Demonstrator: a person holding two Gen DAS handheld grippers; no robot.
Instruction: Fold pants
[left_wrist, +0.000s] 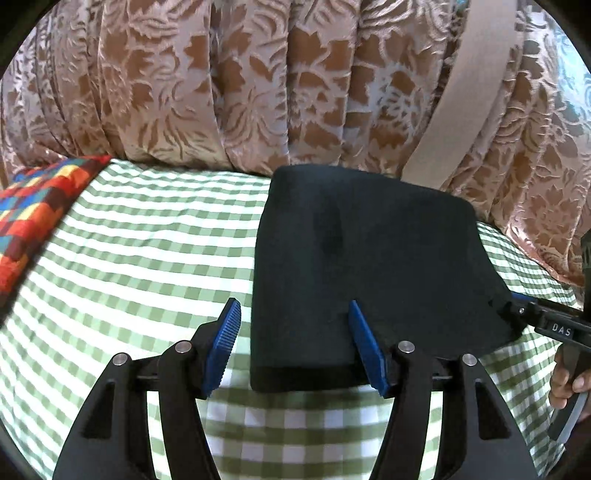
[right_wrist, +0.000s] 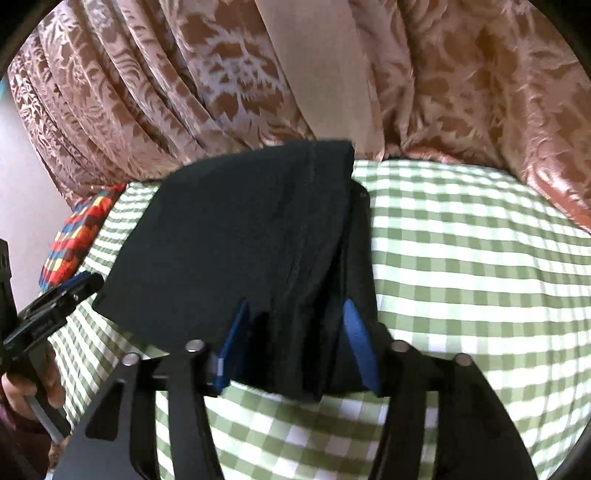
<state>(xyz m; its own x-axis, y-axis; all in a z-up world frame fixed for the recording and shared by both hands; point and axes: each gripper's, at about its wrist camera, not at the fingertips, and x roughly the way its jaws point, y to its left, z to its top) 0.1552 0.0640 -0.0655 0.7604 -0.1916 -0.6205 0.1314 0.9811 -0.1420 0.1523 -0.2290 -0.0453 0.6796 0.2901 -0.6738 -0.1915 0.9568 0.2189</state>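
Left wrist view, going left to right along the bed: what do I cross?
Multicoloured patchwork pillow → bare green-and-white checked bedsheet → folded black pants → right claw at the pants' right corner.

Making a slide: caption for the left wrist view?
Folded black pants on green checked cloth, left gripper jaws open.

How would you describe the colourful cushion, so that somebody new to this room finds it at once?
Start from the bed's green-and-white checked sheet, below the brown flowered curtain. The cushion lies at the sheet's far left edge. Only it has small red, orange, yellow and blue squares; the folded pants are plain black.
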